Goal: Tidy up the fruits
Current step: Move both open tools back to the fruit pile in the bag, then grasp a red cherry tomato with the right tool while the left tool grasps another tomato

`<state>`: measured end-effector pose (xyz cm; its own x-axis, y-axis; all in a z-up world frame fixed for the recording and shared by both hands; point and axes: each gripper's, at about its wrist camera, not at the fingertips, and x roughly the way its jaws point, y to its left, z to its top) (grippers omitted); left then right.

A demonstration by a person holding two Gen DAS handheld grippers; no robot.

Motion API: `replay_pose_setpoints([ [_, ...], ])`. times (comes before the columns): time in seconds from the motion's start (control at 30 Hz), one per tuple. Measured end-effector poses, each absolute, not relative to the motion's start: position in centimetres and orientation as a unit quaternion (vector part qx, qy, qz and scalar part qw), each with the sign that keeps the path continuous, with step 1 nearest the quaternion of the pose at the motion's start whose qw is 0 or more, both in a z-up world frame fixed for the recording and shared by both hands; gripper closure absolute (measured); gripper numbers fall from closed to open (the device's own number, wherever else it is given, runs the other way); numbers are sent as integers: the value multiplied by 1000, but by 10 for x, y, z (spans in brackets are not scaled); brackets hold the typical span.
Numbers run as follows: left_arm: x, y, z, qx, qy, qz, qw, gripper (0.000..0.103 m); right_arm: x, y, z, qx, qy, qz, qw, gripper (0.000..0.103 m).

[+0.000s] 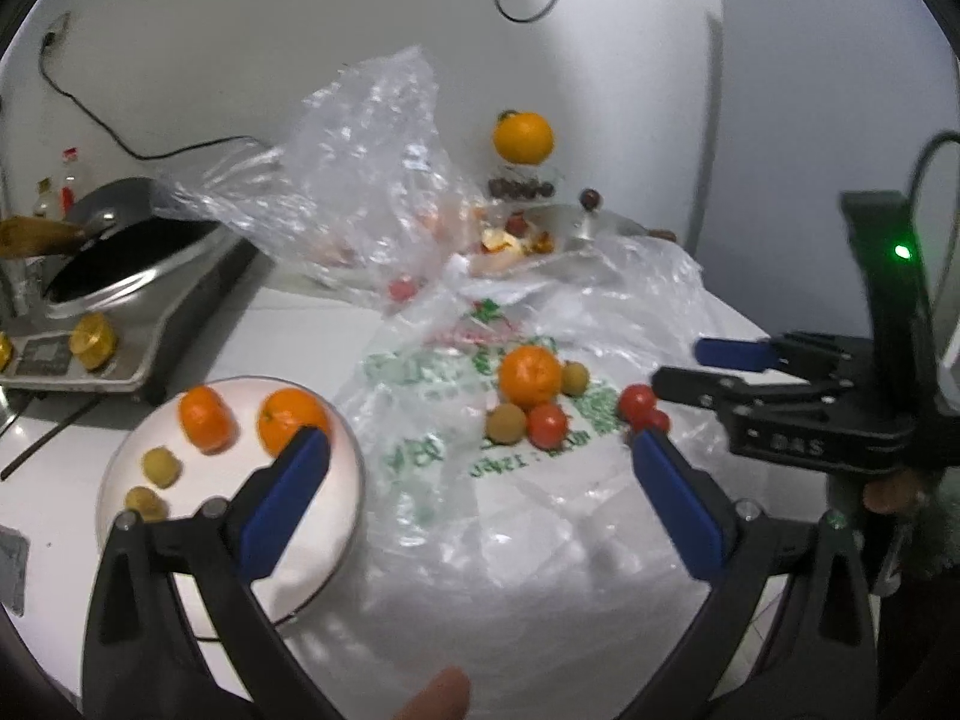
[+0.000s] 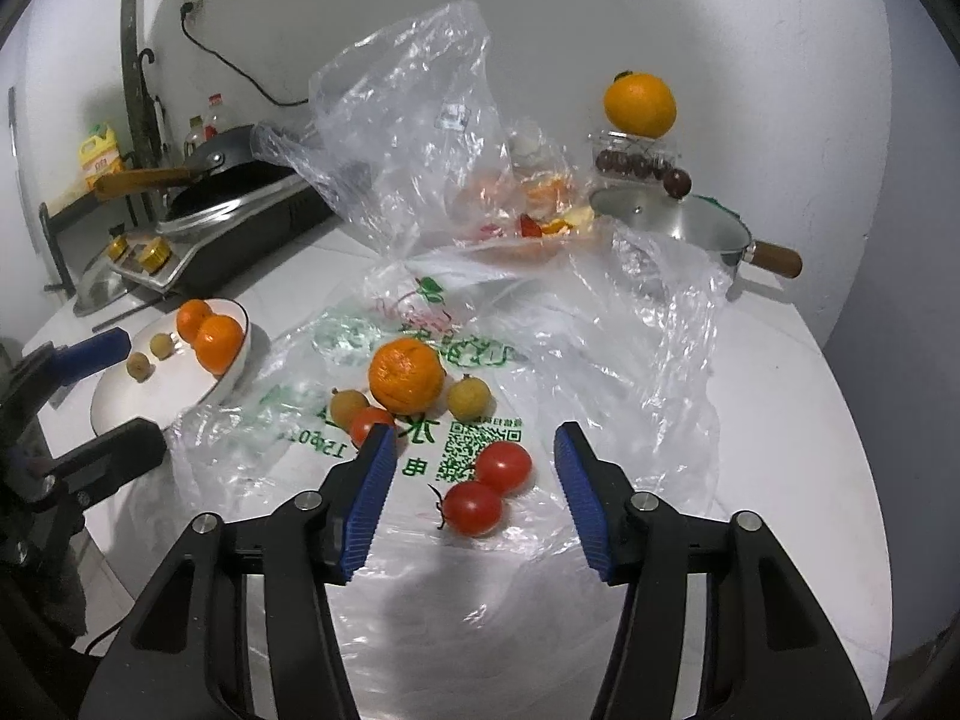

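A white plate (image 1: 324, 540) (image 2: 150, 396) at the left holds two oranges (image 1: 207, 417) (image 2: 219, 342) and two small yellow-brown fruits (image 1: 161, 466) (image 2: 161, 345). On a flat printed plastic bag (image 1: 480, 480) (image 2: 480, 438) lie an orange (image 1: 530, 376) (image 2: 406, 375), two yellow-brown fruits (image 1: 506, 424) (image 2: 469, 397) and three tomatoes (image 1: 547, 425) (image 2: 474, 507). My left gripper (image 1: 480, 450) is open and empty, above the plate's edge and the bag. My right gripper (image 2: 474, 450) (image 1: 678, 369) is open and empty, its jaws on either side of two tomatoes (image 2: 503, 467).
A crumpled clear bag (image 1: 360, 180) (image 2: 420, 138) with fruit scraps stands behind. A pan (image 2: 678, 222) with a wooden handle sits at the back right, with a box of dark fruit (image 2: 636, 159) and an orange (image 2: 640, 104) on top. A stove with a wok (image 1: 120, 258) (image 2: 240, 192) stands at the left.
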<state>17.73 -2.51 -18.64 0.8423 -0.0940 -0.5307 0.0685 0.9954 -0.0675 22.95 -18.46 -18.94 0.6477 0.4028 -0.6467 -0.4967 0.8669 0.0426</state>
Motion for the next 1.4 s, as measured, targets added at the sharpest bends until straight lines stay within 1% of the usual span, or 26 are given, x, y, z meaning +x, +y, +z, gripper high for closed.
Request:
replay_pose_setpoints([
  [0.13,181,-30,-191,-20,279,-48,959,1,238,-182,-196,-72,350,252,900,57],
  [0.33,190,-33,-198,-28,281,-43,958,1,251,-178,-204,-81,364,250,893,60],
  [0.7,203,-42,-204,-23,287,-54,956,1,272,-175,-221,-68,402,250,878,60],
  [0.8,204,-47,-205,-17,284,-52,957,1,275,-173,-226,-69,411,253,873,65],
  [0.93,204,-56,-204,-5,271,-57,961,1,277,-175,-226,-67,408,258,873,73],
  [1.07,203,-69,-203,12,256,-50,965,1,275,-179,-223,-66,398,266,876,73],
  [1.4,215,-96,-205,29,274,-74,959,2,268,-210,-201,-47,357,269,893,73],
])
